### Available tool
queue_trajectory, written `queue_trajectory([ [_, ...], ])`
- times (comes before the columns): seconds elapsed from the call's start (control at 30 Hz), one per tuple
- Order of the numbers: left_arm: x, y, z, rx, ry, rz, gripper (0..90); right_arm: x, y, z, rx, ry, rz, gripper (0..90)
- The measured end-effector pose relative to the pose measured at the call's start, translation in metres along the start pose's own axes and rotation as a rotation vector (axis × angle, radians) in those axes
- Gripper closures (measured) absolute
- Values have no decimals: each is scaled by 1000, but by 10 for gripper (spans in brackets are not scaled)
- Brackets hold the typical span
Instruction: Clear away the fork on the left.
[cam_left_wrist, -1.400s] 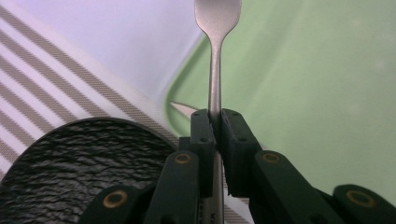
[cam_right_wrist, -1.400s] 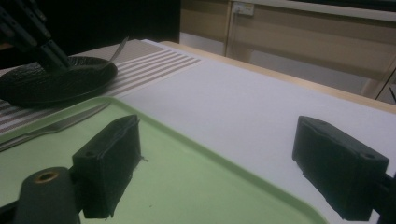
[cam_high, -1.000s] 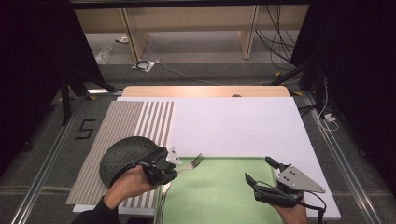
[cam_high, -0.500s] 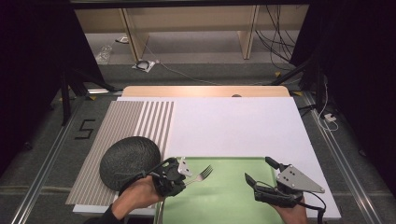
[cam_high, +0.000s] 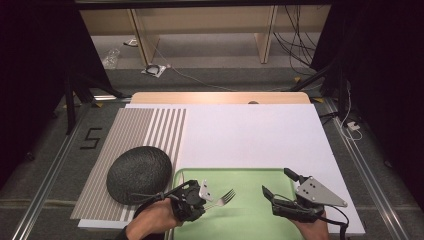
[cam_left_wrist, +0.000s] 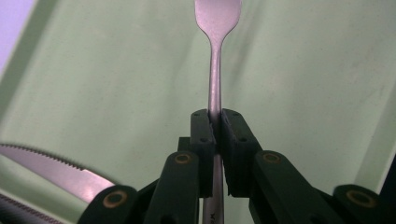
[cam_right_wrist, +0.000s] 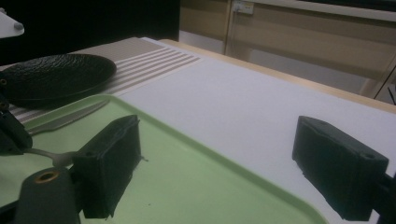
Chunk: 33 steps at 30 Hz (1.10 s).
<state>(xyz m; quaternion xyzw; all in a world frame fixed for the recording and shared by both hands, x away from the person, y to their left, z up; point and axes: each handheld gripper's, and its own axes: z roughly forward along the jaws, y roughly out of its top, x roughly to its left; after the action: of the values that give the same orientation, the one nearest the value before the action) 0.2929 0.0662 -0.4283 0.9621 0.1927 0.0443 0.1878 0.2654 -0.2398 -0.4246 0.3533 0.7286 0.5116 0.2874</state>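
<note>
My left gripper (cam_high: 207, 194) is shut on the handle of a metal fork (cam_high: 224, 198), whose tines point right, low over the left part of the green tray (cam_high: 250, 174). In the left gripper view the pads (cam_left_wrist: 205, 133) pinch the fork's neck (cam_left_wrist: 215, 70) above the tray floor (cam_left_wrist: 116, 70). A serrated knife (cam_left_wrist: 51, 170) lies on the tray to the left. My right gripper (cam_high: 278, 183) hovers over the tray's right part, open with nothing between its jaws (cam_right_wrist: 224, 163).
A black textured plate (cam_high: 139, 173) sits on the striped mat (cam_high: 135, 130) just left of the tray. The white board (cam_high: 250, 135) stretches behind the tray. In the right gripper view, the knife (cam_right_wrist: 70, 119) lies near the tray's far rim, before the plate (cam_right_wrist: 56, 77).
My left gripper has carried the fork right and down, from beside the black plate to low over the green tray. The right gripper has kept still.
</note>
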Motion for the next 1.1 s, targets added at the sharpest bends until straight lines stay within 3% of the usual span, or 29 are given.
queue_trajectory([
  [0.33,-11,1,8,18,-31,17,836,0,0,0,-1,-1,0,161],
  [0.63,-16,1,15,34,-60,2,836,0,0,0,-4,-2,0,161],
  [0.97,-20,0,18,71,-81,31,836,0,0,0,0,-2,0,161],
  [1.1,-22,-1,21,70,-90,12,835,0,0,0,0,0,0,161],
])
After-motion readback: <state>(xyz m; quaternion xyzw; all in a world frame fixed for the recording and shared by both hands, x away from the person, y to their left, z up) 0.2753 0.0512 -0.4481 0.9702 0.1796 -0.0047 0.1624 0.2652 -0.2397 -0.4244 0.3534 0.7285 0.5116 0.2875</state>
